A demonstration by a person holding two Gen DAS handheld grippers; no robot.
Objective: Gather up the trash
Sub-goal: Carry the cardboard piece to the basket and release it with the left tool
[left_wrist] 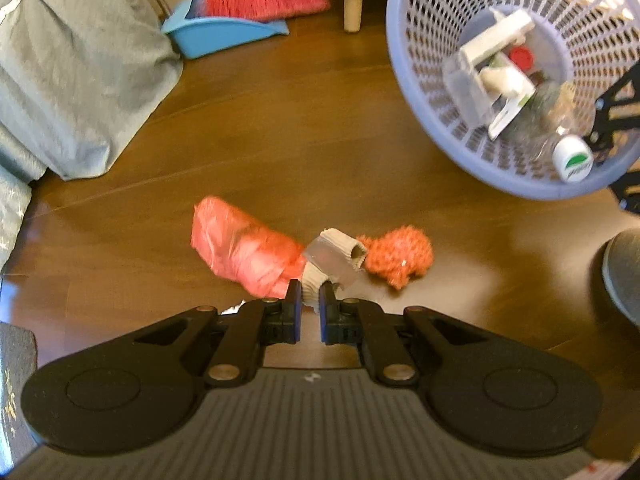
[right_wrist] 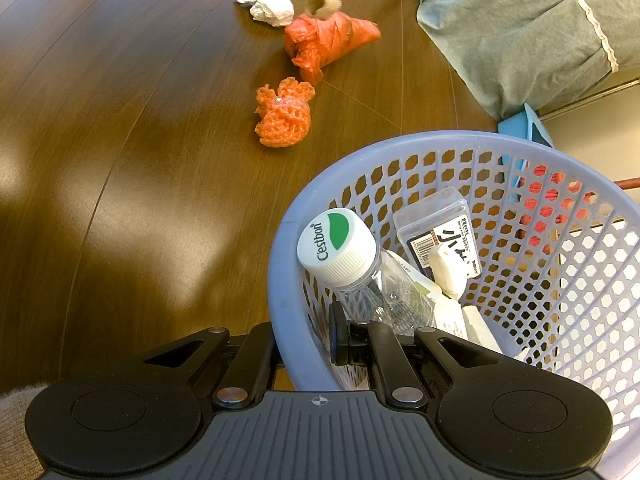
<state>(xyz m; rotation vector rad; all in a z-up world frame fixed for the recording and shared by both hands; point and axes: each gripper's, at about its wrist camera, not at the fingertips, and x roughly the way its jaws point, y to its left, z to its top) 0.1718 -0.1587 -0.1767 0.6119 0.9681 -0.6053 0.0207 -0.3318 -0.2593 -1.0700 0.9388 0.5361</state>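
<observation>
The left gripper (left_wrist: 310, 294) is clamping one end of a cardboard piece (left_wrist: 334, 258), whose long axis is pointing away and rightward, above the wooden floor (left_wrist: 280, 140) between red bag (left_wrist: 240, 246) and orange net (left_wrist: 398, 256). The right gripper (right_wrist: 310, 340) is pinching the lavender basket (right_wrist: 280, 280) rim, tilting it.

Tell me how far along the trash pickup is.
Partly done. The basket already holds a bottle, a packet and other scraps. In hand: the left gripper is shut on a cardboard piece, and the right gripper clamps the basket rim. Left on the floor: the red bag, the orange net and the white paper.
</observation>
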